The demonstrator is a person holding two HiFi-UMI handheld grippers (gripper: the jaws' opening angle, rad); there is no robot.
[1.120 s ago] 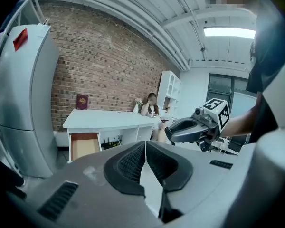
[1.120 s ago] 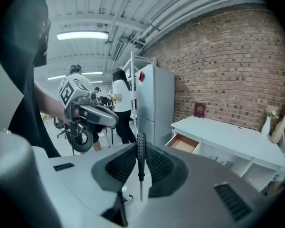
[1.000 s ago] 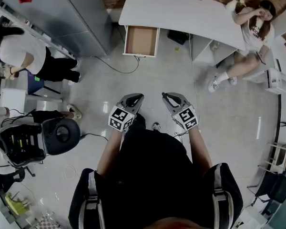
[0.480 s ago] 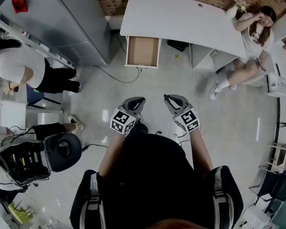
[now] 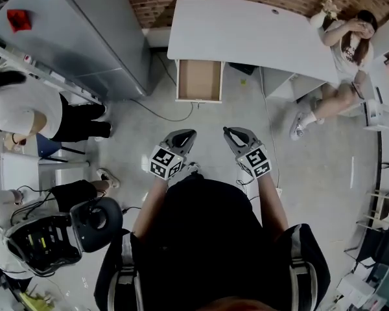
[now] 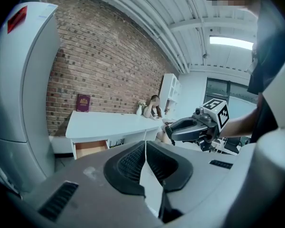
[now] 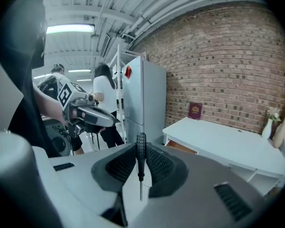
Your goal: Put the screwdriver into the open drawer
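Note:
The screwdriver [image 7: 140,152] has a black ribbed handle and a thin metal shaft, and my right gripper [image 7: 140,171] is shut on it, handle end forward. In the head view my right gripper [image 5: 229,133] and left gripper [image 5: 188,135] are held side by side over the grey floor. They point at the open drawer [image 5: 198,80], which is some way ahead under the white desk [image 5: 246,28]. The drawer [image 6: 90,147] is wooden inside and looks empty. The pads of my left gripper [image 6: 145,146] meet with nothing between them.
A tall grey cabinet [image 5: 97,31] stands left of the desk. A person sits at the desk's right end [image 5: 340,50] and another in a white shirt [image 5: 32,109] stands at the left. A cable [image 5: 162,112] runs across the floor, and a black chair [image 5: 94,222] is at the lower left.
The desk and open drawer have come nearer in the head view as both grippers were carried forward together. The grip on the screwdriver is unchanged.

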